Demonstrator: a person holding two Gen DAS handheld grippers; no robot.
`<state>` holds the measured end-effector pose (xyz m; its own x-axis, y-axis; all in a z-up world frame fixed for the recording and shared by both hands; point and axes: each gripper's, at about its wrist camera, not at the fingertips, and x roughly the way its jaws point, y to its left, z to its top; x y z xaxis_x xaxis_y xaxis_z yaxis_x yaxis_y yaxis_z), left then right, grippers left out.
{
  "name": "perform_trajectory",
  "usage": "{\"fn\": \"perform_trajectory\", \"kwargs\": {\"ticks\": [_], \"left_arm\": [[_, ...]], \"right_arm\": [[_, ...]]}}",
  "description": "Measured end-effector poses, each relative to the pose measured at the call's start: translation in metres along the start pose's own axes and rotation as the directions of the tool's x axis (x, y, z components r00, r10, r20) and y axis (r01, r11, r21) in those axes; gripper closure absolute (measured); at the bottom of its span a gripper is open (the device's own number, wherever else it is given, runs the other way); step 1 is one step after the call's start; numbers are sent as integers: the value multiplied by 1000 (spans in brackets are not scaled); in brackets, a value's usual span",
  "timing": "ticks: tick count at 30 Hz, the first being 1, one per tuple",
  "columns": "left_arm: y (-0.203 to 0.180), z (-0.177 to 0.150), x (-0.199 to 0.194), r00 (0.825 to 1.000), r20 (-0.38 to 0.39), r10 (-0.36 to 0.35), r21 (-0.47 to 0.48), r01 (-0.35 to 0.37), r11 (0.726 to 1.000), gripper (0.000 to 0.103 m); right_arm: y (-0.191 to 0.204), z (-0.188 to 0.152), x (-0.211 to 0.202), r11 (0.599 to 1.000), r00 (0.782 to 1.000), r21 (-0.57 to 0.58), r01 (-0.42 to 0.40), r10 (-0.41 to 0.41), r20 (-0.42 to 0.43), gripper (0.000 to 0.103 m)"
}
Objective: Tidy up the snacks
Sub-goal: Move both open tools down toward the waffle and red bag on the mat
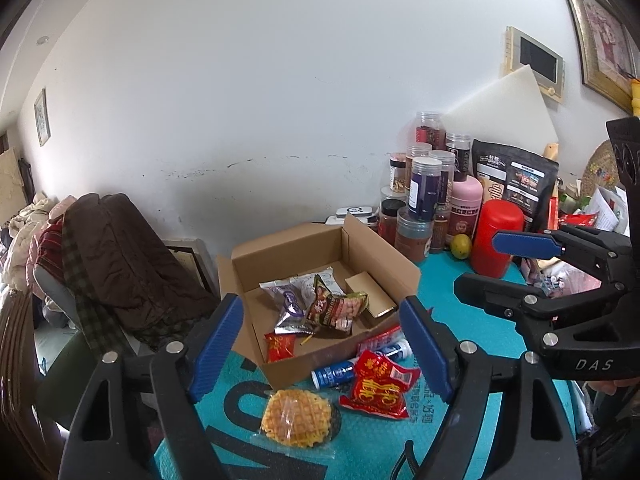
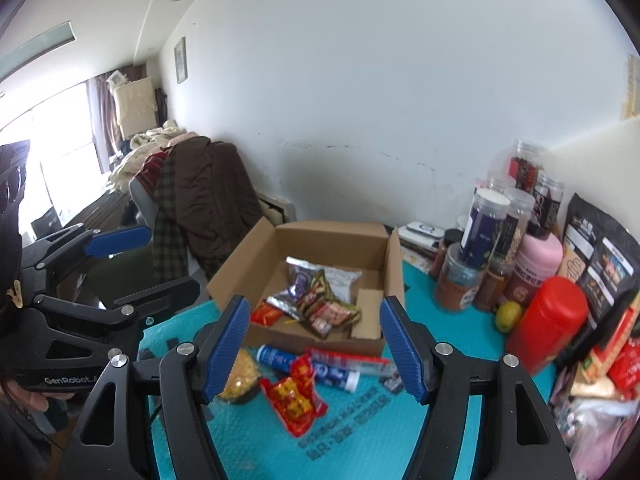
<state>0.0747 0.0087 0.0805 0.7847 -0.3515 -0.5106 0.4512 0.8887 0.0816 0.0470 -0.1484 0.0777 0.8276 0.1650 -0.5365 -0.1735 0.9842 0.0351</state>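
An open cardboard box (image 1: 384,248) (image 2: 394,268) on the teal mat holds several snack packets (image 1: 320,304) (image 2: 316,300). In front of it lie a wrapped round waffle (image 1: 296,418) (image 2: 240,376), a red packet (image 1: 378,386) (image 2: 294,394) and a blue and white tube (image 1: 360,364) (image 2: 308,366). My left gripper (image 1: 320,354) is open and empty above the waffle and red packet. My right gripper (image 2: 314,354) is open and empty above the tube and red packet; it also shows in the left wrist view (image 1: 476,266).
Jars (image 1: 424,188) (image 2: 488,232), a red canister (image 1: 496,236) (image 2: 548,324), a pink bottle (image 2: 536,264), a lime (image 1: 460,245) (image 2: 508,316) and black bags (image 1: 516,180) crowd the right. A chair draped with brown clothes (image 1: 120,264) (image 2: 208,200) stands left.
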Motion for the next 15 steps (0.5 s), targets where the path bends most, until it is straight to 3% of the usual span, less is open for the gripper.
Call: {"fn": "perform_trajectory", "kwargs": {"ticks": [15], "left_arm": [[-7, -38, -12, 998, -48, -50, -17, 49, 999, 22]], "right_arm": [[17, -54, -14, 1000, 1000, 4, -9, 9, -17, 32]]}}
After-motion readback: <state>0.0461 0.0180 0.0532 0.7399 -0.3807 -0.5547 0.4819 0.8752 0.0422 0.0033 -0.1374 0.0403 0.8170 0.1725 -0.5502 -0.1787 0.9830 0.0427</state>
